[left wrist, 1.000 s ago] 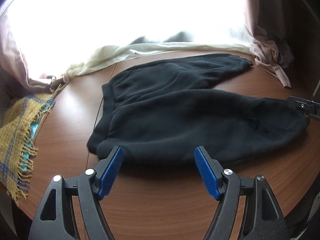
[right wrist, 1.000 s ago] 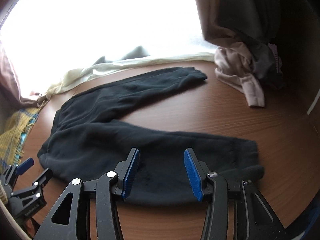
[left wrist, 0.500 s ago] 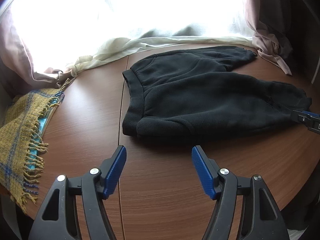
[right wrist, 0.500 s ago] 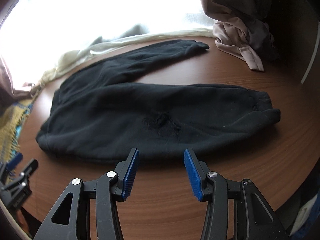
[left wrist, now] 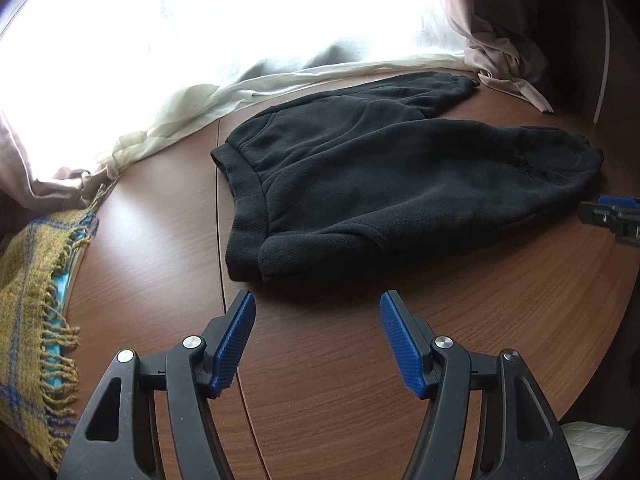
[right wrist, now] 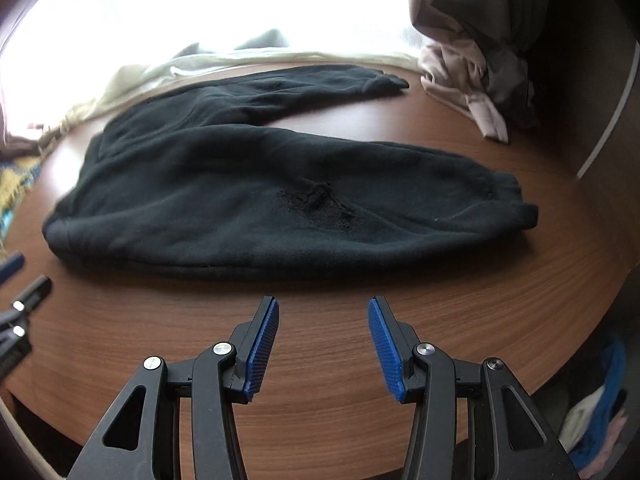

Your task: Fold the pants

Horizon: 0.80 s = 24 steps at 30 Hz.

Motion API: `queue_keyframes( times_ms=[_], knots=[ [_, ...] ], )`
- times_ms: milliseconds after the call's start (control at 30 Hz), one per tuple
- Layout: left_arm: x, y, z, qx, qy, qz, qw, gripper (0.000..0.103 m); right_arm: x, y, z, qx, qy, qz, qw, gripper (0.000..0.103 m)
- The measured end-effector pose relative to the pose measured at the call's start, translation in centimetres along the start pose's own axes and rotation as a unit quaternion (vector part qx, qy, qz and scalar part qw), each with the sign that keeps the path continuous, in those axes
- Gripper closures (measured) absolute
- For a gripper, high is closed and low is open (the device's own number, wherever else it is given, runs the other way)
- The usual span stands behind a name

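Note:
Black sweatpants [left wrist: 384, 176] lie flat on the brown wooden table [left wrist: 340, 380], waistband toward the left, both legs stretched to the right, the far leg angled away. My left gripper [left wrist: 318, 308] hovers just short of the waistband corner; its jaws are closing with nothing between them. My right gripper [right wrist: 323, 312] stands open over bare wood in front of the near leg [right wrist: 360, 216], which shows a rough patch at its middle. The right gripper's tip [left wrist: 612, 216] shows at the left view's right edge, the left gripper [right wrist: 16, 316] at the right view's left edge.
A yellow plaid fringed scarf [left wrist: 32, 300] lies at the table's left edge. Pale curtains [left wrist: 240, 92] bunch along the bright window behind the pants. A pinkish cloth heap [right wrist: 472, 80] sits at the far right. The table's rounded edge runs close on the right.
Both grippers have pulled back from over the pants to the bare wood in front of them. The left jaws have narrowed a little. The pants now lie clear of both.

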State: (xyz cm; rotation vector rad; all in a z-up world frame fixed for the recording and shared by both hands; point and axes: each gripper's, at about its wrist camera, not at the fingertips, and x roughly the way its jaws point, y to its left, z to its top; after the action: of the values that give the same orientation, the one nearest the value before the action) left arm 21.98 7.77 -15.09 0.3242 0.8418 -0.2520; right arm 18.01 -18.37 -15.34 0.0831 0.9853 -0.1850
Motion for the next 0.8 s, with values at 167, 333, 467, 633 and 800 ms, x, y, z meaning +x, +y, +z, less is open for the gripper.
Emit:
queue_keyframes(
  times_ms=[167, 333, 467, 633, 800],
  knots=[
    [0.8, -1.2, 0.6, 0.025, -0.003, 0.020, 0.9995, 0.039, 1.2, -0.8, 1.0, 0.058, 0.007, 0.046, 0.997, 0.055],
    [1.9, -2.3, 1.0, 0.048, 0.010, 0.018, 0.9986, 0.039, 3.1, -2.1, 1.6, 0.108, 0.027, 0.073, 0.991, 0.055],
    [2.6, -3.2, 1.4, 0.073, 0.012, 0.026, 0.9969, 0.039, 4.3, -3.0, 1.7, 0.134, 0.043, 0.087, 0.986, 0.055],
    [3.4, -3.9, 1.9, 0.100, 0.008, 0.034, 0.9944, 0.039, 5.1, -3.4, 2.0, 0.162, 0.049, 0.107, 0.980, 0.055],
    [3.5, -4.1, 2.6, 0.120, -0.011, 0.042, 0.9918, 0.039, 5.2, -3.6, 2.5, 0.171, 0.039, 0.114, 0.978, 0.055]
  ],
)
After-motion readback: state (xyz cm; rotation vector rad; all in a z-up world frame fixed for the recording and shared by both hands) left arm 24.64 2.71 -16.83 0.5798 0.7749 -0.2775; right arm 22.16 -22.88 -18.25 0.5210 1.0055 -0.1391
